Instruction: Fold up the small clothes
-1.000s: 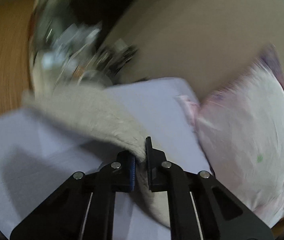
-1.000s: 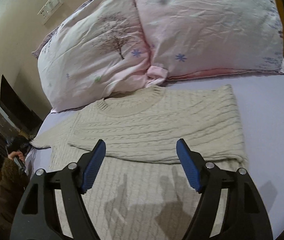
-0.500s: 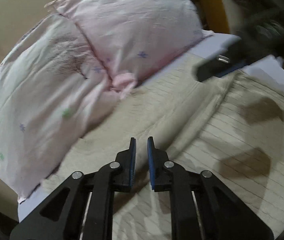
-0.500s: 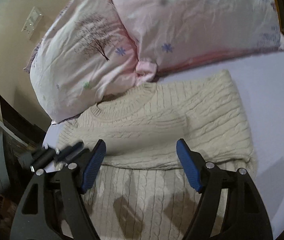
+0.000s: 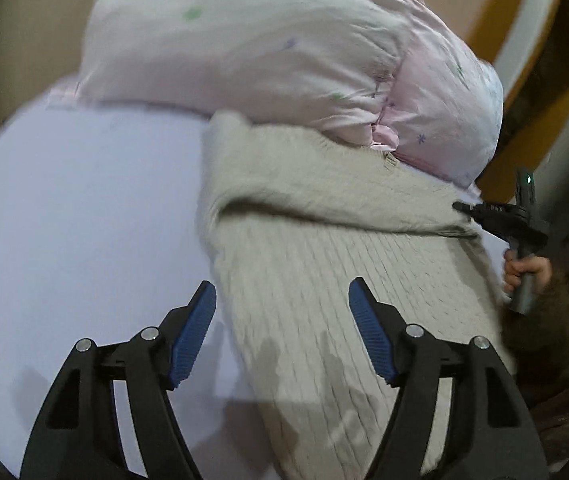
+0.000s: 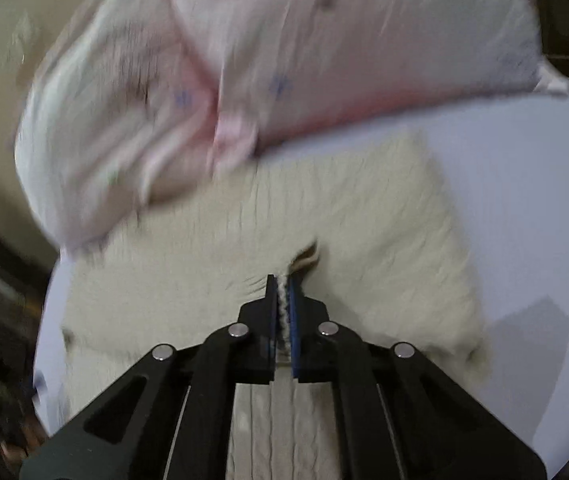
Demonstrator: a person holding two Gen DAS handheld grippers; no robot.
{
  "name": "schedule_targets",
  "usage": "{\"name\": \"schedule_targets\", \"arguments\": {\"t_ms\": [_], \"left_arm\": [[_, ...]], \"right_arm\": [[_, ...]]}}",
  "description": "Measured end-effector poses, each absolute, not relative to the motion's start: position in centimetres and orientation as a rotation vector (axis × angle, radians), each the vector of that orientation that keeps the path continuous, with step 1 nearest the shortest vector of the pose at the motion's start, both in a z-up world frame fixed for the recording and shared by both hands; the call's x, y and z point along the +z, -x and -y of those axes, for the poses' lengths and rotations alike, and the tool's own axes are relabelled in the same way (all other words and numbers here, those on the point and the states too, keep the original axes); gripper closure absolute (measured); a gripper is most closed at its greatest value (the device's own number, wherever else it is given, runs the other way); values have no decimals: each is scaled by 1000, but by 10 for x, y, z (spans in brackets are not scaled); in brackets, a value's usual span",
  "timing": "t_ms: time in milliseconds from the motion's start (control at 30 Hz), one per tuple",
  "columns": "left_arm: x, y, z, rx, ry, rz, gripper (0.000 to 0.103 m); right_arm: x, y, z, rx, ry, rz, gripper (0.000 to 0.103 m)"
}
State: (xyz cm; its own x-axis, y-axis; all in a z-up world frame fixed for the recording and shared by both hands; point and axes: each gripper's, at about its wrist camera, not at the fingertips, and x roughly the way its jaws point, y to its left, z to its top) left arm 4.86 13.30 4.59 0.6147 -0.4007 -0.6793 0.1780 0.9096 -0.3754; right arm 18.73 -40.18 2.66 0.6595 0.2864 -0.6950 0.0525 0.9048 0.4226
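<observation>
Left gripper (image 5: 282,334) has its jaws spread wide, nothing between the blue pads (image 5: 192,336); it hangs above the near part of the cream cable-knit sweater (image 5: 348,280), left finger over the lavender sheet (image 5: 84,208), right finger over the knit. Right gripper (image 6: 282,292) is clamped tight on a pinch of the sweater (image 6: 364,232), a thin ridge of cream yarn showing between the pads, fabric puckered just ahead of the tips. Sweater lies flat on the sheet (image 6: 524,184) with its top edge touching the pillows; an upper layer is folded across the body, the fold edge running side to side in the left wrist view. In that view the right gripper (image 5: 464,208) shows at the far right edge of the sweater, held by the person's right hand (image 5: 524,270), tips at the end of that fold. Two pale pink printed pillows (image 5: 284,48) sit side by side behind the sweater, also seen in the right wrist view (image 6: 324,52). Right wrist view is motion-blurred, so which part of the sweater is pinched is unclear, probably the folded layer's edge. Beige wall (image 5: 24,20) behind the pillows, wooden frame (image 5: 524,40) at upper right.
</observation>
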Motion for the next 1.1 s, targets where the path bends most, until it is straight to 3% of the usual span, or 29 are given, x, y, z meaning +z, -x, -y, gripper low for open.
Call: {"name": "schedule_targets", "arguments": {"t_ms": [67,133,200,267,433,567,700,767,800,867,900,933,1100], "left_arm": [[37,-38,-137,-351,324,-871,33],[30,-31,-135,-360,325,-896,33],[24,-23,-131,-365,312,-918,33],[20,-16,-129,-367,307,-932,33],[14,9,-129,-367,309,-935,32],[14,30,-120,-363,261,-915,32],[14,46,-108,-369,211,-909,33],[14,53,-102,-373,186,-912,41],[14,55,-99,-377,177,-919,51],[12,58,-97,-388,191,-940,70],[11,57,-97,-391,197,-949,86],[9,57,-97,-402,207,-965,93],[17,49,-93,-447,192,-964,94]], "right_arm": [[34,-192,413,64,-414,-826,96],[32,-188,418,72,-446,-872,86],[33,-170,420,86,-445,-887,51],[35,-137,426,96,-418,-879,47],[15,-56,460,78,-464,-957,51],[-3,-3,477,76,-522,-964,61],[-14,33,475,204,-611,-962,79],[-21,45,468,296,-657,-970,83],[-24,50,466,333,-677,-972,90],[-32,55,458,424,-721,-994,93],[-33,55,456,448,-736,-990,95],[-32,54,455,478,-758,-977,95],[-7,41,458,594,-848,-837,96]]}}
